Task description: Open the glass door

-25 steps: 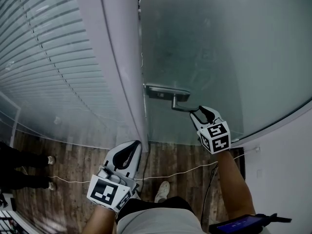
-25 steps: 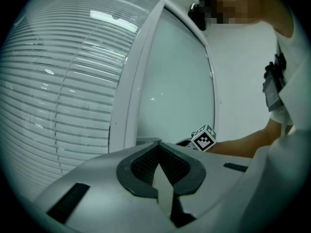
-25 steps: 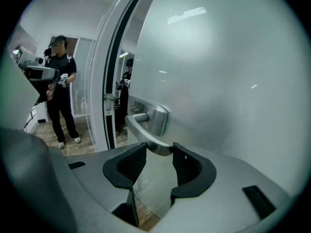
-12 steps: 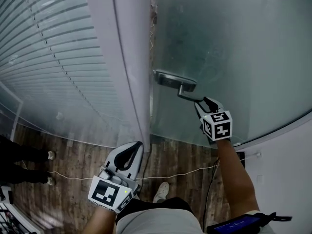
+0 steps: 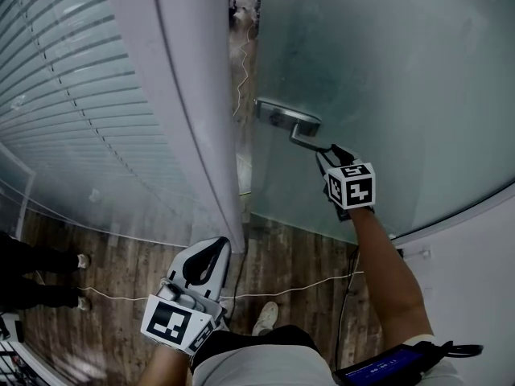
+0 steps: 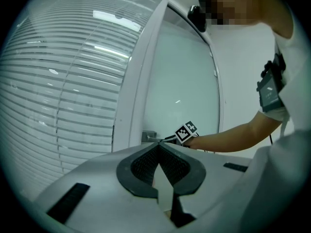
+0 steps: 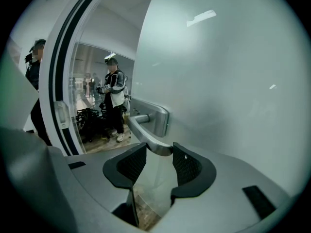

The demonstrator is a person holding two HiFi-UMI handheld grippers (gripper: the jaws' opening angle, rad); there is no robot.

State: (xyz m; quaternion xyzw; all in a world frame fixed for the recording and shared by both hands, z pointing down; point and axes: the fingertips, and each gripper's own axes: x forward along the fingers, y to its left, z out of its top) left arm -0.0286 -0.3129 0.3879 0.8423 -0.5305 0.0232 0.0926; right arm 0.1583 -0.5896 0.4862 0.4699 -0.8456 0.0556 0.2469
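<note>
glass door [image 5: 386, 71] frosted, ajar | right gripper [image 5: 326, 154] clamps lever handle [image 5: 302, 139] | left gripper [image 5: 217, 246] closed

Head view: dim overall, with a cool grey-green cast. I read the frosted glass door [image 5: 386, 95] as the brightest area, evenly glowing, with one small glare spot near its top right edge. The blinds [image 5: 64, 95] are pale and the wooden floor [image 5: 121, 272] is dark, smeared at the bottom left corner. Straight lines bow hard toward the frame edges.

Left gripper view: fisheye circle with black corners. A strip-light reflection [image 6: 112, 18] lies across the blinds. The left gripper [image 6: 159, 147] shell sits close to the lens, soft and shadowed.

Right gripper view: same black vignette. A ceiling-light reflection [image 7: 201, 17] shows on the door, and the door handle [image 7: 146, 135] carries a bright sheen. The opening beside the door [image 7: 92, 81] is brighter and fairly sharp.
</note>
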